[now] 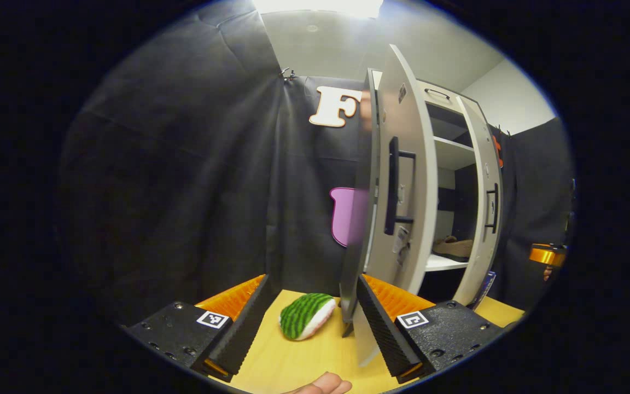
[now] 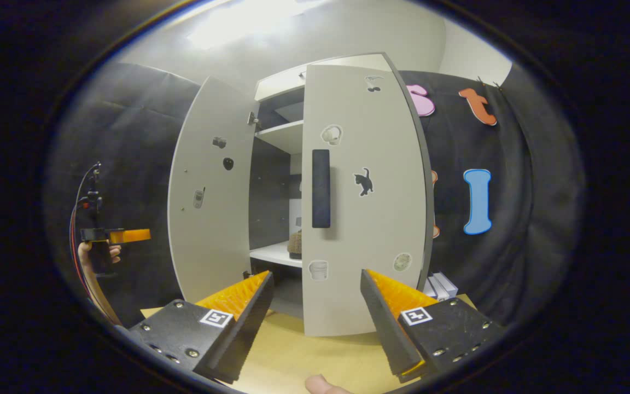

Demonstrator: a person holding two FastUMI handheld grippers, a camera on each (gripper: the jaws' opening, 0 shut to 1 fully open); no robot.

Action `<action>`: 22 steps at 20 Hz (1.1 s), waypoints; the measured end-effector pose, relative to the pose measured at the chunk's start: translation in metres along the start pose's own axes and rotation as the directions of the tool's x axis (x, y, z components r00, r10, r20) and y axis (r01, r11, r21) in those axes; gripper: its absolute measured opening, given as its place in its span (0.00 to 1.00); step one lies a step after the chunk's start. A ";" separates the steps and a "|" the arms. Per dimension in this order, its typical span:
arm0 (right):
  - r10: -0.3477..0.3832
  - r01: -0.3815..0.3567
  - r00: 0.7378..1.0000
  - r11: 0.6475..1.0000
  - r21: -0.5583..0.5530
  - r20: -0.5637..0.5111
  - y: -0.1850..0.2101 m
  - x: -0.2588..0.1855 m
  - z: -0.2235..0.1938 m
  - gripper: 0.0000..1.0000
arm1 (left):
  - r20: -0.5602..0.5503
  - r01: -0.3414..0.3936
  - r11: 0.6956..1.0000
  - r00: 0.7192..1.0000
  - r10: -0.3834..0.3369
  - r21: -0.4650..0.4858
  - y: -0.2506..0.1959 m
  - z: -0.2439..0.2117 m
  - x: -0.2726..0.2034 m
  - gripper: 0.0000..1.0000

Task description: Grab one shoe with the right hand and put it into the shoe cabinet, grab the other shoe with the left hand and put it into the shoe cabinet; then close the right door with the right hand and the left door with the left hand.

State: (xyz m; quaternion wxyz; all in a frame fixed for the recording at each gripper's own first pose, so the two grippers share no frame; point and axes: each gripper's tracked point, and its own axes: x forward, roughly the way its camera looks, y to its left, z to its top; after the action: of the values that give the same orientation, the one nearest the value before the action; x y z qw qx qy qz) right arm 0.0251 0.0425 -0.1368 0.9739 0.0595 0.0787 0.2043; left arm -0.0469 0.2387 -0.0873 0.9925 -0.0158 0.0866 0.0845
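So from my left gripper view, the jaws are spread wide and holding nothing. Between them on the yellow table sits a green watermelon-looking slipper, lying on its side with the white sole edge showing, just beside the bottom corner of the left door. That door is swung open toward me, nearly edge-on, with its dark handle facing right. Past it I can see into the shoe cabinet, and there's a tan shoe resting on a white shelf inside. The right door is partly open too. Far off at the right edge I can make out the other gripper's body.

Right gripper view: jaws wide apart here as well, nothing between them. I'm facing the right door almost straight on, its dark handle vertical in the middle, a few stickers on the panel. It stands partly open, and through the gap I can see a brownish shoe on the shelf. The left door hangs wide open beside it. A hand holding the left gripper shows at the far left, well apart from the cabinet.
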 end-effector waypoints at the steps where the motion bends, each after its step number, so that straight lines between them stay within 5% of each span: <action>1: -0.005 0.005 1.000 1.000 0.001 0.011 0.002 -0.005 0.000 0.96 | -0.009 -0.006 1.000 1.000 0.006 -0.004 0.005 0.003 0.009 0.96; 10: -0.132 0.134 0.990 0.990 -0.051 0.040 0.004 -0.053 -0.044 0.96 | -0.019 0.074 0.997 0.997 -0.075 -0.035 -0.009 0.050 0.109 0.96; 13: -0.191 0.192 0.981 0.978 -0.076 0.030 -0.001 -0.074 -0.062 0.94 | -0.058 0.126 0.992 0.990 -0.126 0.001 -0.037 0.051 0.119 0.93; 17: -0.239 0.238 0.971 0.970 -0.050 -0.011 0.000 -0.090 -0.078 0.94 | -0.057 0.097 0.994 0.994 -0.094 0.049 -0.049 0.062 0.115 0.86; 22: -0.311 0.312 0.950 0.950 -0.036 0.027 -0.018 -0.099 -0.065 0.96 | -0.101 0.157 0.987 0.982 -0.158 -0.013 -0.089 0.051 0.112 0.92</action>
State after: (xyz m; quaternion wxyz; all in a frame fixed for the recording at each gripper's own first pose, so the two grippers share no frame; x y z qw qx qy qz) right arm -0.0689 -0.0084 -0.1906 0.9957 0.0294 0.0727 0.0491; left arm 0.0857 0.1717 -0.0548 0.9903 -0.0293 0.1354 0.0049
